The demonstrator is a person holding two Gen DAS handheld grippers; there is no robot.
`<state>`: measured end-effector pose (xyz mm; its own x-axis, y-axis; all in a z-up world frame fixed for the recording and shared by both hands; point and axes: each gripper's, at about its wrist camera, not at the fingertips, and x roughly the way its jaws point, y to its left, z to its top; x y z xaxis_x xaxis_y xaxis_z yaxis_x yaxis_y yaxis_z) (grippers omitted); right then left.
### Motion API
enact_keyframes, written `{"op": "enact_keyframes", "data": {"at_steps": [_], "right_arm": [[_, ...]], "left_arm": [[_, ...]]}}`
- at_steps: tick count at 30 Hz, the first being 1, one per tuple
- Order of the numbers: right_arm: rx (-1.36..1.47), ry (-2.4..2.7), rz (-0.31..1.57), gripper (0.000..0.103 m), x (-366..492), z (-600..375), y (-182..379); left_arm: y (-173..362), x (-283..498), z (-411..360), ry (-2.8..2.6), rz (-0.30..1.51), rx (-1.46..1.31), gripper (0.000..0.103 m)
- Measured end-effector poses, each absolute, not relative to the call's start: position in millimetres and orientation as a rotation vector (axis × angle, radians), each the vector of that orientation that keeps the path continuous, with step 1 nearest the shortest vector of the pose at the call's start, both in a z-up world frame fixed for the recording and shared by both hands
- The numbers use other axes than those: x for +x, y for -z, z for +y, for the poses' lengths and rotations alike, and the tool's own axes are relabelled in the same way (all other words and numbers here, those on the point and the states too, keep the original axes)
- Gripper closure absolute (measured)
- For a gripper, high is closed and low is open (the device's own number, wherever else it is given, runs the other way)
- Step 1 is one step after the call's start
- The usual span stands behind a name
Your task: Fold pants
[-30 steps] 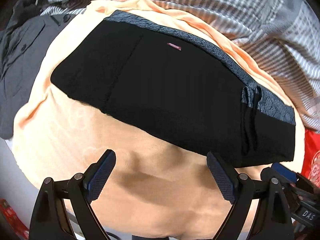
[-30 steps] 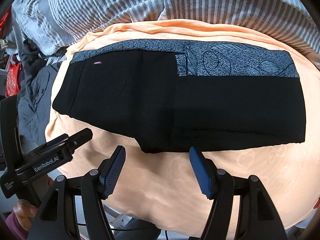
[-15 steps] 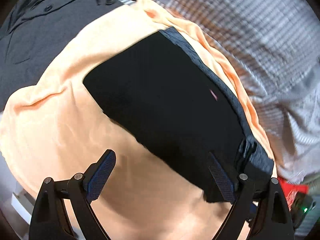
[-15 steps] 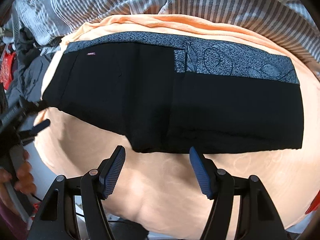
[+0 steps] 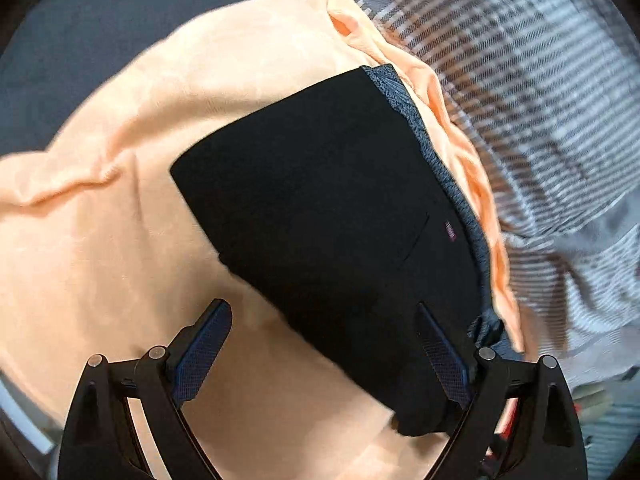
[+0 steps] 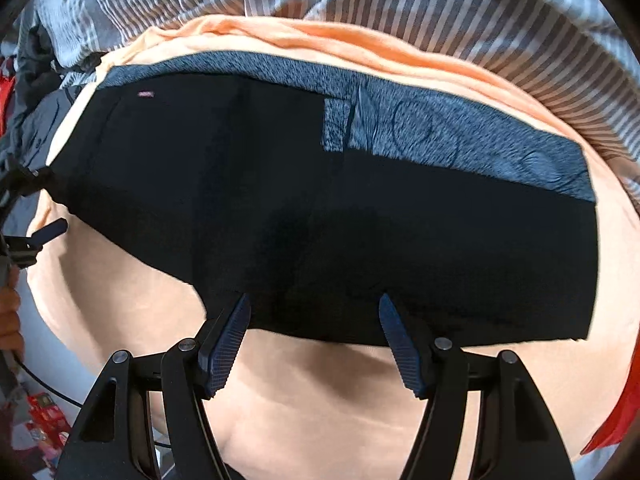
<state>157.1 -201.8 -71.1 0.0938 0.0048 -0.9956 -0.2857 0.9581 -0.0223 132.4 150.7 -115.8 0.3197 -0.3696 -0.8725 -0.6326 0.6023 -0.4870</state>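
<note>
Black pants (image 6: 320, 208) lie folded lengthwise on an orange blanket (image 6: 320, 392), with a grey patterned band (image 6: 460, 140) along their far edge. My right gripper (image 6: 312, 308) points down over the middle of the pants' near edge, open, its fingertips (image 6: 240, 312) just above the cloth. In the left wrist view the pants (image 5: 328, 208) run diagonally, a small pink label (image 5: 451, 232) near the grey band. My left gripper (image 5: 320, 344) is open above the pants' end; its right finger (image 5: 440, 356) is over the black cloth, its left one over the blanket (image 5: 100, 240).
A grey-and-white striped duvet (image 6: 400, 8) lies bunched behind the blanket. A dark grey garment (image 5: 80, 40) lies past the blanket's left side. Red items (image 6: 616, 420) sit at the right edge. A person's hand (image 6: 8, 312) and the left gripper's finger (image 6: 48, 230) show at the right view's left edge.
The left gripper has swung toward the pants' left end and rolled, so the pants now lie diagonally in its view. The right gripper has sunk closer to the near edge.
</note>
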Motion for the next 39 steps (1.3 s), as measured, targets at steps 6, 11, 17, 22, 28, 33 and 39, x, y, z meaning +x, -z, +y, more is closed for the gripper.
{"op": "enact_keyframes", "data": {"at_steps": [6,11,17,22,28,33,39], "right_arm": [[-0.222,-0.247,1.460,0.023,160,-202,79],[-0.227,-0.252,1.456,0.022,159,-201,81],[-0.219,-0.251,1.435,0.024,157,-199,68],[-0.198,-0.209,1.292,0.026,158,-208,33],[-0.031,-0.178,1.477,0.072,184,-236,81],[-0.034,-0.225,1.459,0.072,182,-241,82],[-0.028,-0.226,1.468,0.072,180,-239,78]], "left_arm": [[123,135,156,-0.183,1.210,-1.057,0.010],[115,144,152,-0.151,1.179,-1.026,0.011],[126,147,153,-0.172,1.195,-1.017,0.010],[125,158,141,-0.193,1.235,-0.941,0.010],[123,157,144,-0.198,1.204,-0.973,0.013],[122,149,152,-0.229,1.193,-0.970,0.068],[127,148,153,-0.257,1.213,-0.974,0.066]]}}
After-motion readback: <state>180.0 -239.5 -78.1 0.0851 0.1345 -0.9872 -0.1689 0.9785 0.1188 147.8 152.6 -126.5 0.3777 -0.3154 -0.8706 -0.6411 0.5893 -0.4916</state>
